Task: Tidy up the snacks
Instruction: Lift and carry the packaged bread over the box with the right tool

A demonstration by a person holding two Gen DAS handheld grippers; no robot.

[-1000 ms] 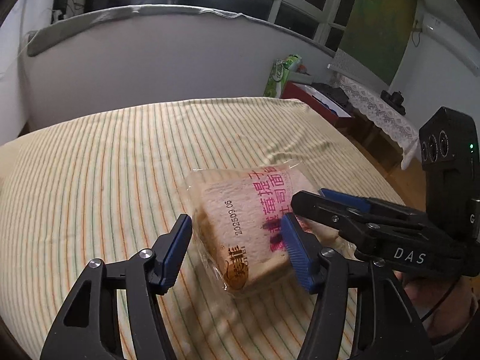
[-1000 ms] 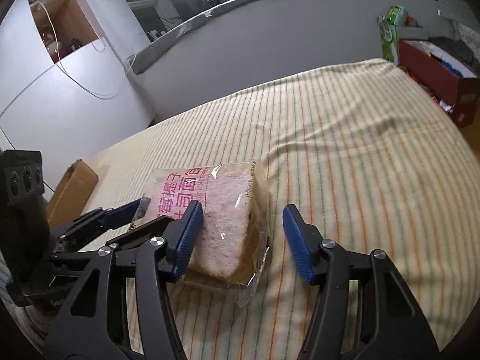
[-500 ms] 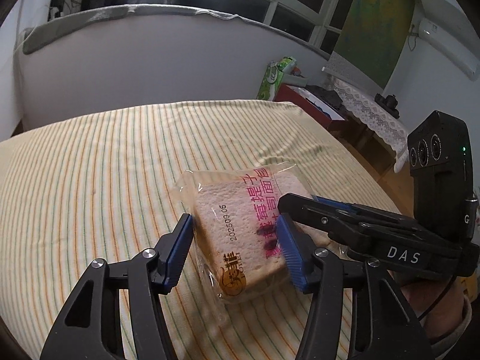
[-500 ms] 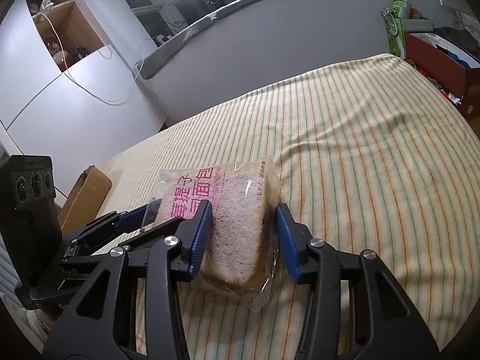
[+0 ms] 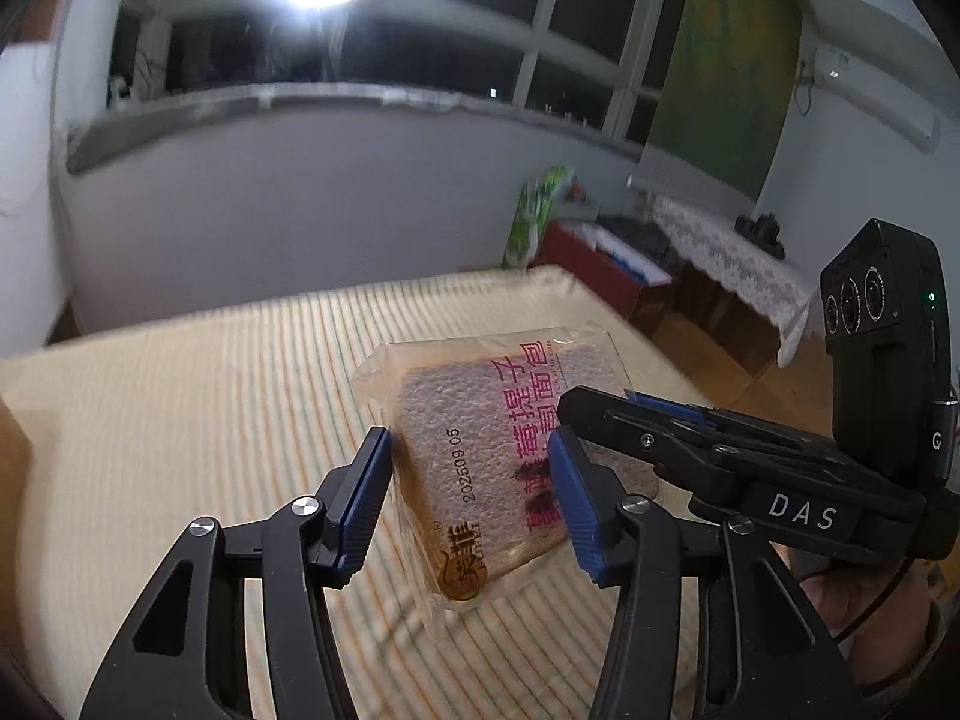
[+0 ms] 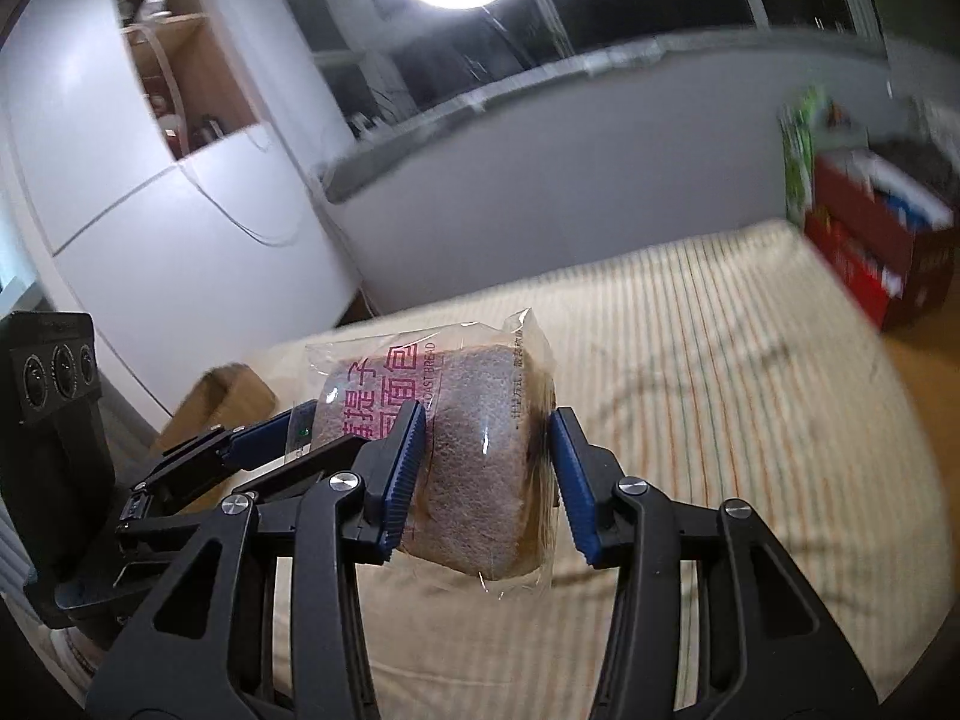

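Clear plastic bag of sliced brown bread (image 6: 462,450) squeezed from both sides by left gripper (image 5: 474,495) and right gripper (image 6: 489,474), up above striped yellow bedsheet (image 6: 720,360). Left gripper's jaws just closing. Picked up; not put away yet.

The packet of toast bread (image 5: 498,456) is wrapped in clear, glossy plastic film that crinkles at its sealed edges and catches the light; the slices inside look porous and matt, with a darker crust. The left gripper (image 5: 471,492) and the right gripper (image 6: 486,474) have smooth matt black plastic arms, bright metal screw heads and ribbed blue pads (image 6: 407,468) of rubbery look. The bedsheet (image 6: 720,396) below is soft woven cloth, matt, finely striped. A cardboard box (image 6: 219,399) beside it looks dull, papery brown.
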